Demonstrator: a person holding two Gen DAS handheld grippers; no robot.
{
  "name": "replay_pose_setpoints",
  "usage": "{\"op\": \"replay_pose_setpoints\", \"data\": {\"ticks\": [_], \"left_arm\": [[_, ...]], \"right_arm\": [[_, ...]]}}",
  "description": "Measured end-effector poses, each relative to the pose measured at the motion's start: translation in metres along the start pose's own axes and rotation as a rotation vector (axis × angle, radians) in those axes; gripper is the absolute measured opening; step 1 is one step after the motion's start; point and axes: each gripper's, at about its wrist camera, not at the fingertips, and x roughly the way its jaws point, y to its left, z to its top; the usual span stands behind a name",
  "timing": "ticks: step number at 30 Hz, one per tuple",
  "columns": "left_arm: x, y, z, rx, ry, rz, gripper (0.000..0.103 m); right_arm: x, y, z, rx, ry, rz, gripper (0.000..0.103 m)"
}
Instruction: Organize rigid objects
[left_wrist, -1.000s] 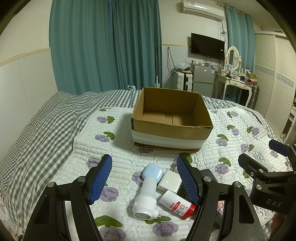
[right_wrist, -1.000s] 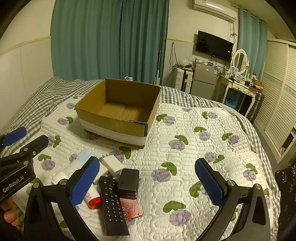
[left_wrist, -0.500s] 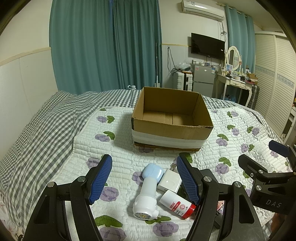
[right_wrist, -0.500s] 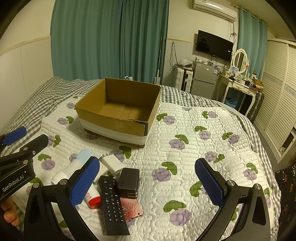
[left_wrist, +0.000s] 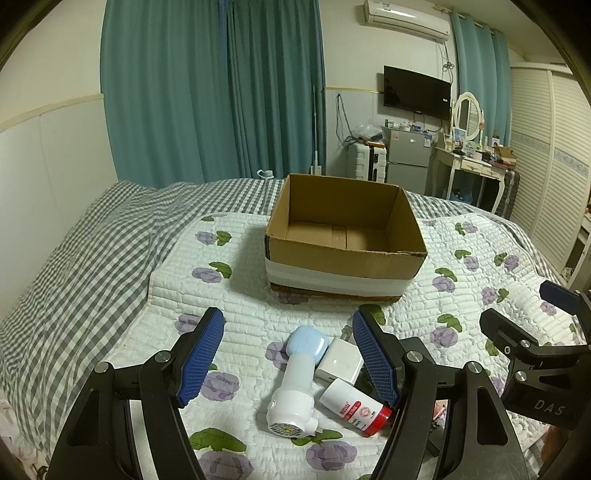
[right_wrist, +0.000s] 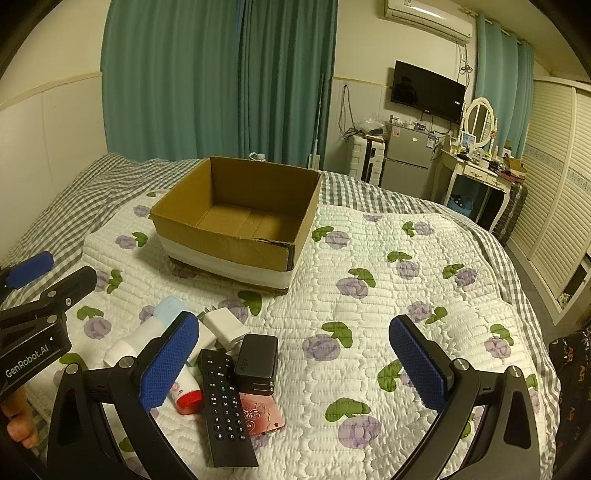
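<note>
An empty box (left_wrist: 343, 240) is seen beyond a remote (right_wrist: 223, 402), charger (right_wrist: 227, 326) and bottle (left_wrist: 354, 406); both grippers (left_wrist: 288, 354) (right_wrist: 293, 360) are held apart, gripping nothing.

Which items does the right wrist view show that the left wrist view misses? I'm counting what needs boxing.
Only the right wrist view shows the black remote, black charger and pink card. Only the left wrist view shows the whole white handheld device; the right view shows it partly hidden. Both share the empty cardboard box, white plug, red-capped bottle, and both open grippers, left and right.
</note>
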Motion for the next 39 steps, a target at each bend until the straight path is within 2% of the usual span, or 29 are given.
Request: {"op": "replay_pose_setpoints", "data": {"ticks": [6,11,16,19,27,28,29,30,36,39], "left_arm": [[-0.001,0.011,0.005,-0.007,0.004,0.031,0.075],[0.027,0.016,-0.009,0.012,0.121,0.041,0.075],[0.054,0.012,-0.035,0.040,0.253,0.039,0.075],[0.063,0.005,-0.046,0.058,0.291,0.018,0.075],[0.107,-0.009,-0.066,0.092,0.451,-0.006,0.071],[0.112,-0.010,-0.069,0.098,0.470,-0.003,0.069],[0.115,-0.012,-0.072,0.107,0.488,0.000,0.055],[0.118,-0.013,-0.075,0.111,0.509,-0.007,0.049],[0.104,-0.012,-0.069,0.101,0.466,-0.010,0.048],[0.091,-0.005,-0.057,0.059,0.413,-0.012,0.048]], "right_arm": [[-0.006,-0.007,0.001,0.000,-0.006,0.015,0.103],[0.002,-0.015,-0.002,0.003,0.035,0.041,0.103],[0.022,-0.009,-0.020,-0.028,0.118,0.072,0.103],[0.038,-0.006,-0.032,-0.034,0.170,0.092,0.103],[0.068,-0.008,-0.043,-0.025,0.228,0.102,0.103],[0.071,-0.008,-0.044,-0.025,0.231,0.104,0.103],[0.074,-0.007,-0.045,-0.024,0.239,0.109,0.103],[0.077,-0.007,-0.045,-0.026,0.246,0.113,0.103],[0.096,0.000,-0.044,-0.051,0.289,0.137,0.097],[0.111,0.006,-0.042,-0.064,0.320,0.137,0.089]]}}
